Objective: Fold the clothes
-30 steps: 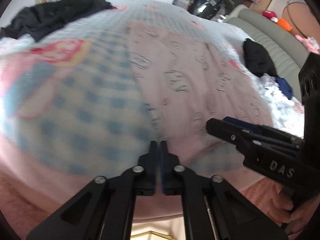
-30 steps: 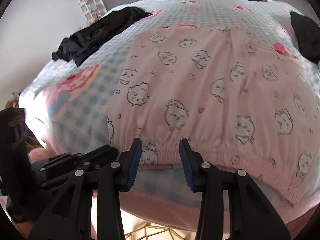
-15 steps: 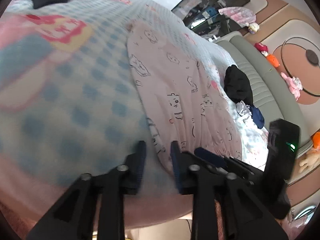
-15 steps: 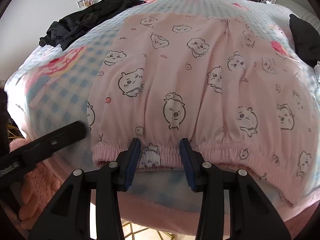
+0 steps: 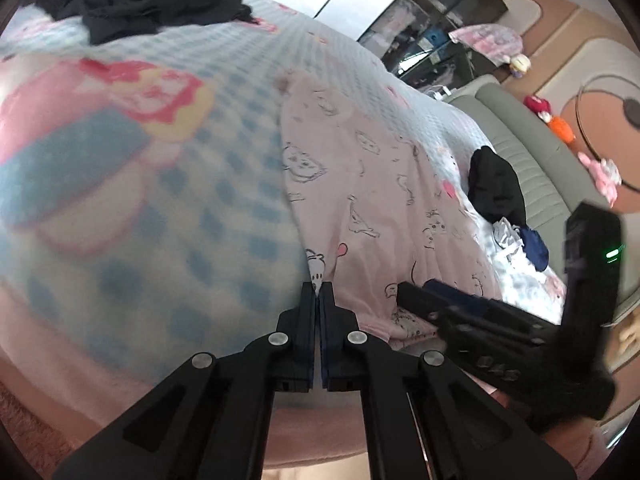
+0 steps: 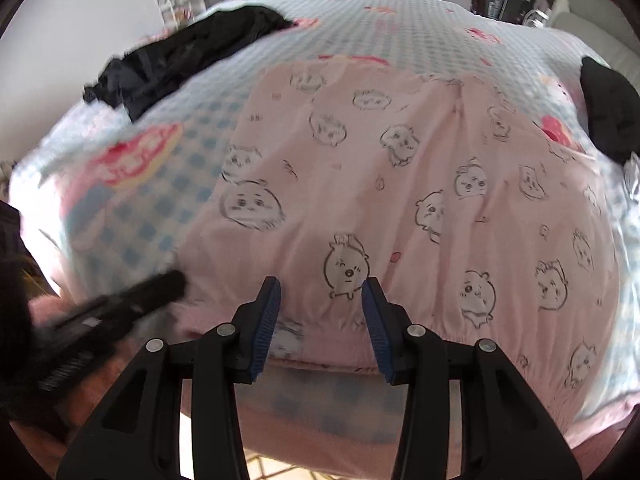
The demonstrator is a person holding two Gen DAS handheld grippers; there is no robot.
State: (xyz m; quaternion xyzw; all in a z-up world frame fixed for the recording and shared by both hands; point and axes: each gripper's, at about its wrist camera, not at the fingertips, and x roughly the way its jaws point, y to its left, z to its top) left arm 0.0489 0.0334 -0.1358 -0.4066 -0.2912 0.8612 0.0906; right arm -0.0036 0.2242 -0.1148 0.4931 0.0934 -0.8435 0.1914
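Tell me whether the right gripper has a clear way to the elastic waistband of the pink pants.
Probably yes. The right gripper is open, and its fingers straddle the waistband of the pink pants at the bed edge. Nothing lies between them; the left gripper sits off at the corner.

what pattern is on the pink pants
Pale pink pants printed with small outlined cartoon animal faces; clearest in the right wrist view.

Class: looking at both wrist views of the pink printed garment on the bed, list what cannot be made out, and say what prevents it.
- Left wrist view: whether the left gripper, jaws shut, pinches the pink garment; the fingers cover the edge.
- Right wrist view: the left gripper is motion-blurred.
- Right wrist view: the waistband behind the right gripper is partly hidden.
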